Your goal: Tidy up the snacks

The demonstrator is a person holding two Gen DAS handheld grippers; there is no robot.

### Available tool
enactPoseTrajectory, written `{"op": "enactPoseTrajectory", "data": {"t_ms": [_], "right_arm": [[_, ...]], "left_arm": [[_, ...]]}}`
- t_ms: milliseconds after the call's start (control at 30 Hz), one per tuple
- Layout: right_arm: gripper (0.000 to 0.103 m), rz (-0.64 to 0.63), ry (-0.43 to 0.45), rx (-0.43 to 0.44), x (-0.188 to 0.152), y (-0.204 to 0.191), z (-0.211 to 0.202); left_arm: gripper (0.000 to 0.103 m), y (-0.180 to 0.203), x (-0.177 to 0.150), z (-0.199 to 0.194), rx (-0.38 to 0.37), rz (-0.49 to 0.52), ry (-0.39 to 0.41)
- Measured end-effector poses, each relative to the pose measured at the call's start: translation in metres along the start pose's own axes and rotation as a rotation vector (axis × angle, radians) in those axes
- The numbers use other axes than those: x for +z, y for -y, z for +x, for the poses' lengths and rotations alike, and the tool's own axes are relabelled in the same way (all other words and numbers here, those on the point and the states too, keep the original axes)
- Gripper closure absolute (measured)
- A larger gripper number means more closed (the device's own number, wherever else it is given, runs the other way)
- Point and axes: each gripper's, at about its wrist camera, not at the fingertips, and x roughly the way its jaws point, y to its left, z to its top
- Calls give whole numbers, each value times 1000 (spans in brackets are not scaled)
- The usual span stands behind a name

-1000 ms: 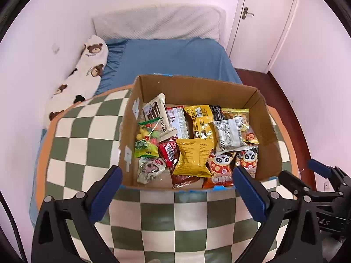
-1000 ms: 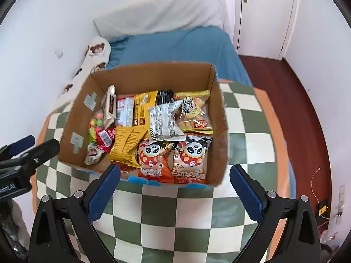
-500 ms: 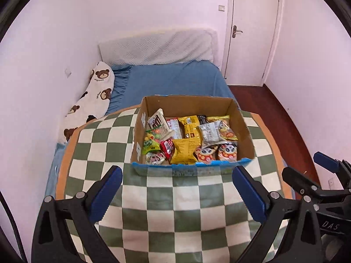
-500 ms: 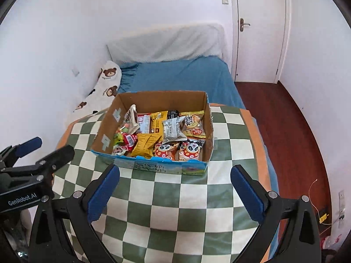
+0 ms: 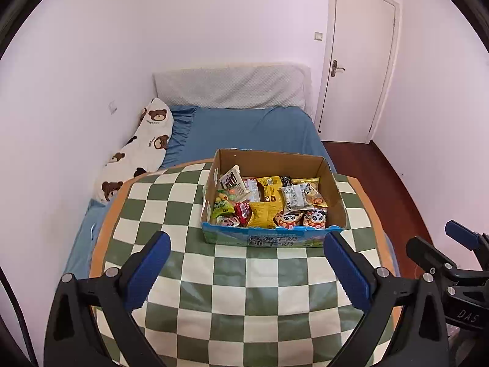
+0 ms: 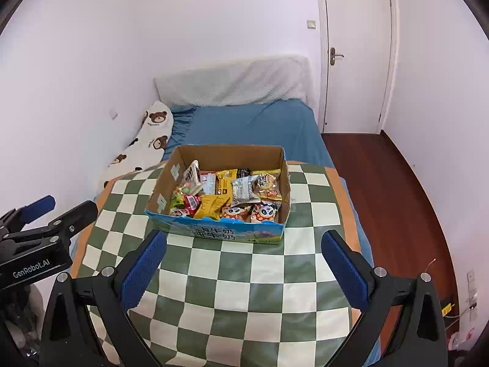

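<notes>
left wrist view: left hand-held gripper [image 5: 246,263] released, jaws spread wide, nothing between them, held above the checkered table [image 5: 244,290].
box: cardboard box [image 5: 272,235] sits ahead of the left hand-held gripper, slightly right of its centreline, apart from both pads, on the far half of the table.
snacks: packets packed inside the box; yellow packet [image 5: 261,214] mid-front, two panda packets [image 5: 301,218] at the front right, green packet [image 5: 221,206] front left.
other tool: right hand-held gripper [image 5: 434,244] seen to the right, also clear of the box.
right wrist view: right hand-held gripper [image 6: 243,261] released, jaws wide apart, empty.
box here: cardboard box [image 6: 224,229] ahead and a bit left of this hand-held gripper's centre; blue printed front wall faces it.
left tool here: left hand-held gripper [image 6: 50,209] off to the left, jaws parted.
step judged: box looks filled and tidy, both tools clear; likely the task's end or a check.
do it well: if any packet needs fixing, come in from above, pinch one wrapper edge only, keep the pads off the cardboard walls so the box does not slide.
risk: crinkly wrappers overlap, grabbing two at once is likely.
</notes>
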Motion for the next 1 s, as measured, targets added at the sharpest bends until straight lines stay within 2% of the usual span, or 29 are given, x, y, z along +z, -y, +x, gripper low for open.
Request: {"op": "enactPoseTrajectory", "data": {"t_ms": [400,500,667,1000], "right_arm": [[0,-18,38,-18,5,-3,-4],[0,-21,50,-37,11,-1,6],[0,-18,68,-73,23,4,31],[0,14,17,-77,39,17,89]], "left_arm": [[0,-2,-2,1,2,-4,-2],[0,1,1,13,-12,-3,-7],[0,7,7,38,25,10,4],[0,9,22,98,49,2,-40]]}}
